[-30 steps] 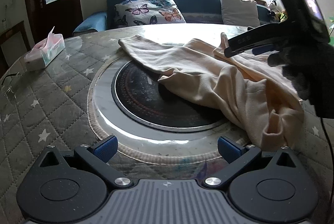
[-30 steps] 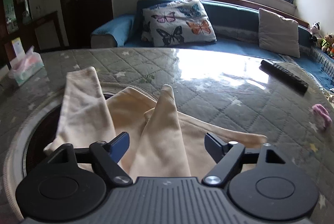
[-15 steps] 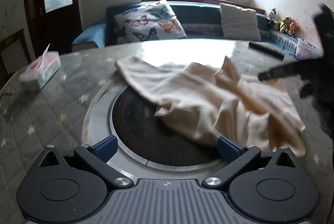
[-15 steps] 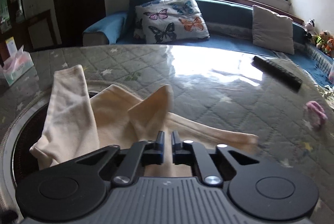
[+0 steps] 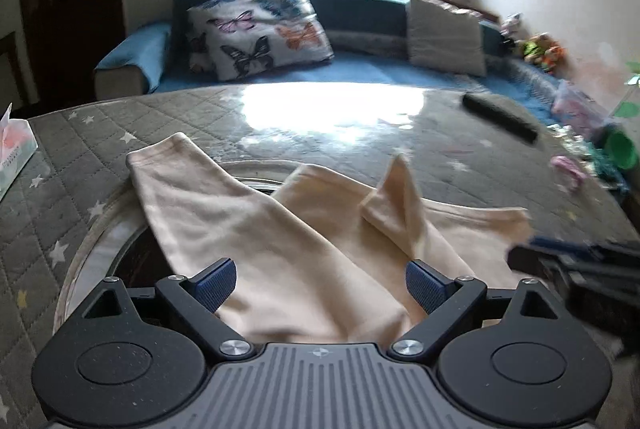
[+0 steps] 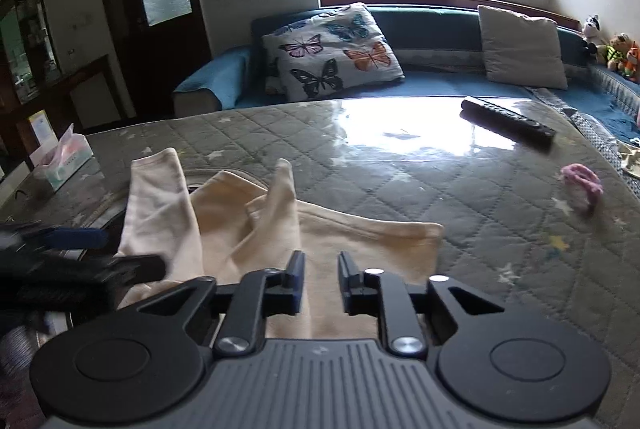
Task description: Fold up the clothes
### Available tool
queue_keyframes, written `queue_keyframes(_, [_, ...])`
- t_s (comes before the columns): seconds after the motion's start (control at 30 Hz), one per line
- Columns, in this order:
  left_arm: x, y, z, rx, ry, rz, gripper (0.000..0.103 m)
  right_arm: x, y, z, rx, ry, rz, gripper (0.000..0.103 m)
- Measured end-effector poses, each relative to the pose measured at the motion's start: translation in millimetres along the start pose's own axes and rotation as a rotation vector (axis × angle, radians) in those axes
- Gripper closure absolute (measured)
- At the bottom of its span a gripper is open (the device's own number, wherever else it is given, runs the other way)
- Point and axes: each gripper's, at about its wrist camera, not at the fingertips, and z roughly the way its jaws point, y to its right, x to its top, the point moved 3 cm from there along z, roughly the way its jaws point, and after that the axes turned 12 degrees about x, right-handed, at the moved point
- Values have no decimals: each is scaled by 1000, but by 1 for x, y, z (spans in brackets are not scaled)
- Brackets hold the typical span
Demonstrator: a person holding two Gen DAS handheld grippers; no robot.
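Cream cotton, the garment point(image 5: 280, 249) lies rumpled on the quilted grey worktop point(image 6: 460, 197), partly over a round dark inset point(image 5: 132, 261) ringed by a pale band. At the far left edge a tissue box point(image 6: 66, 161) stands well apart from the cloth. One long, sleeve-like part of the garment reaches toward the far left, and near the middle a fold stands up in a peak. The left gripper point(image 5: 320, 285) hangs over the near part of the cloth, its jaws set wide and just lately narrowing a little, with fabric beneath them but nothing pinched. Just to its right, the right gripper point(image 6: 320, 281) sits over the garment's near edge, its jaws narrow and just lately parting slightly; cloth shows through the gap, and the blue pads are not pressing on it. Further right, a black remote point(image 6: 508, 121) lies near the worktop's far rim, and a small pink item point(image 6: 582, 183) rests by the right edge
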Motion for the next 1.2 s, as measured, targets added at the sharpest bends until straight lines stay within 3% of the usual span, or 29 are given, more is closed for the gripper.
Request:
queue_keyframes(0.07, [5,5,13,19,-22,8,10,1,0,6,8,-3,5,78])
queue_keyframes(0.13, [6,8,27,43,-53,13,15,2,3,11,9,-5,7,68])
queue_keyframes(0.2, [4,10,39,41,-86,27,42,5,5,17,5,-6,2,67])
queue_keyframes(0.27, [1,9,42,61,-76,48,55,8,6,24,12,-12,6,66])
queue_keyframes(0.3, [-1,9,41,64,-62,68,68,11,6,28,19,-15,5,65])
queue_keyframes(0.4, [-5,-2,36,36,-57,47,93,18,2,42,50,-18,-13,63])
queue_keyframes(0.63, [-14,-34,13,25,-15,-1,98,20,-6,88,87,-77,-7,65])
queue_keyframes(0.7, [-16,-46,2,34,9,-14,98,16,-9,96,61,-102,-25,72])
queue_keyframes(0.77, [-19,-59,-9,41,21,-45,98,14,-11,92,25,-88,-58,93])
queue_keyframes(0.97, [-34,-96,-46,66,72,-119,98,9,-4,41,26,-15,-36,95])
queue_keyframes(1.2, [-71,-133,-92,89,95,-193,98,-8,18,-46,-1,94,15,95])
